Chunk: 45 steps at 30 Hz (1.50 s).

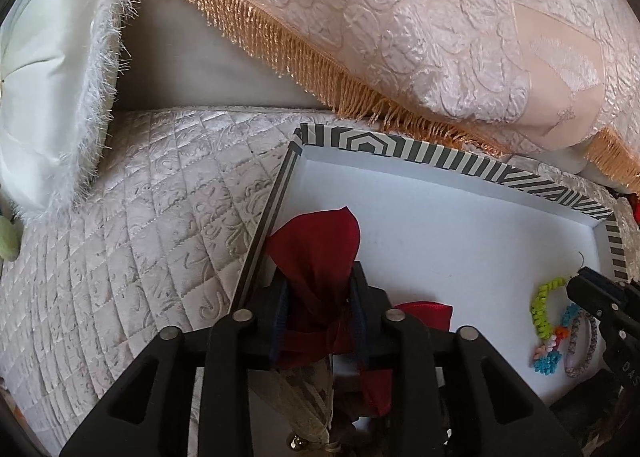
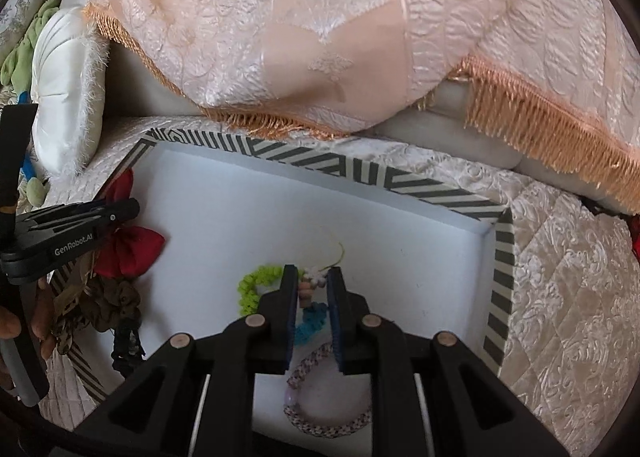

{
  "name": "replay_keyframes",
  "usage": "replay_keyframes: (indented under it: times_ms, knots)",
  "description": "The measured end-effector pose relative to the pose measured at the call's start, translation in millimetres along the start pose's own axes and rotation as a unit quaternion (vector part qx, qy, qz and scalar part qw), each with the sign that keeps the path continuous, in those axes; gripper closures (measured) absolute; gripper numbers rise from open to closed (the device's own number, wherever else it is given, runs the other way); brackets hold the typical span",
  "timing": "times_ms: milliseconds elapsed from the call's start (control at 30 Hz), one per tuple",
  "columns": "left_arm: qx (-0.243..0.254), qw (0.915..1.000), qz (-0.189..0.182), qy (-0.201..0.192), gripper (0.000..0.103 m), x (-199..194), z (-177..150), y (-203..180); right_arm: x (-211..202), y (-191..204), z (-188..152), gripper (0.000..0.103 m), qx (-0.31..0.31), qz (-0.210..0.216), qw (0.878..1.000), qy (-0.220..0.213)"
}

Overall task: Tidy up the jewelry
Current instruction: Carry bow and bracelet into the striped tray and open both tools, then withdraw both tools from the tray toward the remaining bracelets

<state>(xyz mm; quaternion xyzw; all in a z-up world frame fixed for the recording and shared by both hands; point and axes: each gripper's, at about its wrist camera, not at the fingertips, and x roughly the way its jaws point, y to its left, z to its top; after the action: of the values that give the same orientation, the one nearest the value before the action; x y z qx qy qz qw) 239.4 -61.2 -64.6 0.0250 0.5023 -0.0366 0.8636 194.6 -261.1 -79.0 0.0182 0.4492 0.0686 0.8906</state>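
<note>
- Jewelry lies inside a shallow white-floored box (image 2: 248, 193) with a grey-and-cream striped rim; both grippers work over it.
- In the right wrist view, low centre, the right gripper (image 2: 313, 281) stands with its jaws a little apart, astride a crocheted bracelet (image 2: 252, 285) of lime, blue and white yarn loops; the pads do not visibly press on it, so I judge it not gripped.
- Just below that sits a braided bangle (image 2: 320, 423), a stiff pink-and-grey woven ring lying flat on the box floor.
- In the left wrist view, bottom centre, the left gripper (image 1: 320, 289) has its jaws about half open with a red satin bow (image 1: 320, 245) bunched between them; whether the pads pinch the fabric I cannot tell.
- Below the bow hang a gauzy beige ribbon (image 1: 304, 389) and a small brass bell (image 1: 297, 444).
- To do the step well, my judgement: keep soft pieces separated, lay the bow at the left side of the box, and lift the jaws straight clear so loose yarn loops and satin do not snag.
- Around the box lie a quilted embossed bedspread (image 1: 140, 257), a fringed peach cushion (image 1: 400, 17) and a white satin pillow (image 1: 48, 77).
</note>
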Motion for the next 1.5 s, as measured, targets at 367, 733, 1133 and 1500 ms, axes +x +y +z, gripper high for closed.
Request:
replay_keyframes:
  times_ms: [367, 733, 1133, 1500]
  knots:
    - [0.014, 0.9984, -0.016, -0.053, 0.064, -39, -6, -2, -39, 7, -13, 0.057, 0.002, 0.014, 1.0, -0.027]
    - [0.037, 0.9949, 0.004, -0.094, 0.064, -109, -48, -6, -94, 26, -48, 0.045, 0.009, 0.017, 0.998, -0.057]
    - [0.032, 0.9938, 0.006, -0.106, 0.065, -161, -119, 0, -147, 51, -112, 0.04, 0.006, 0.017, 0.997, -0.071]
    - [0.042, 0.9927, -0.002, -0.113, 0.065, -185, -163, -11, -179, 62, -155, 0.038, 0.001, 0.008, 0.997, -0.078]
